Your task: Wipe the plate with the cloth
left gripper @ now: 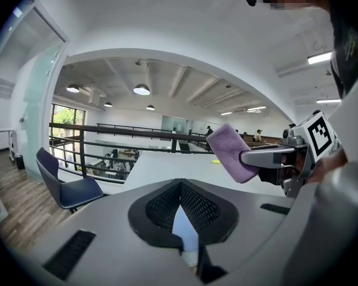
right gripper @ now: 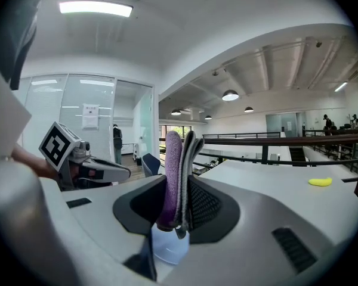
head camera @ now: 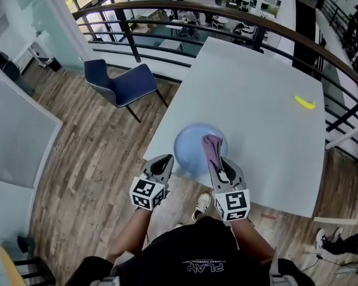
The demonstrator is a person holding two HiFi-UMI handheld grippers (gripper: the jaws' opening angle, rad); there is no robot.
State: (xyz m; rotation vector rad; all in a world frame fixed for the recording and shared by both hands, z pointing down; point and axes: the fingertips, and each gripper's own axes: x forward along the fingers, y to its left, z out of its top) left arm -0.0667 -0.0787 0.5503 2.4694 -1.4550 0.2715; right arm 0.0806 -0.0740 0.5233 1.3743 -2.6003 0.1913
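Cloth first: the purple cloth [right gripper: 173, 165] is folded over on itself and stands upright between the jaws of the right gripper [head camera: 218, 164], which are clamped on its lower part so that a free flap sticks out past the tips. That looks deliberate, since a loose end ahead of the jaws gives a soft face to press down and keeps the hard tips off the dish. From above, the flap hangs over the right side of the pale blue plate [head camera: 191, 145]; I cannot tell whether it already touches the surface. The left gripper [head camera: 164, 162] has its jaws together on nothing and sits just beside the plate's near left edge. My guess is that it is there to steady the plate so it does not skate when the wiping starts. The plate lies at the near edge of the white counter [head camera: 256, 118], right in front of the person, within easy reach of both hands but close to the drop, so a hard sideways push could slide it off. A small yellow thing [head camera: 304, 102] lies well apart on the far right of the counter. Beyond the counter's left side stand a blue chair [head camera: 122, 85] and a dark railing [head camera: 167, 8]. Wiping seems about to begin, not yet done.
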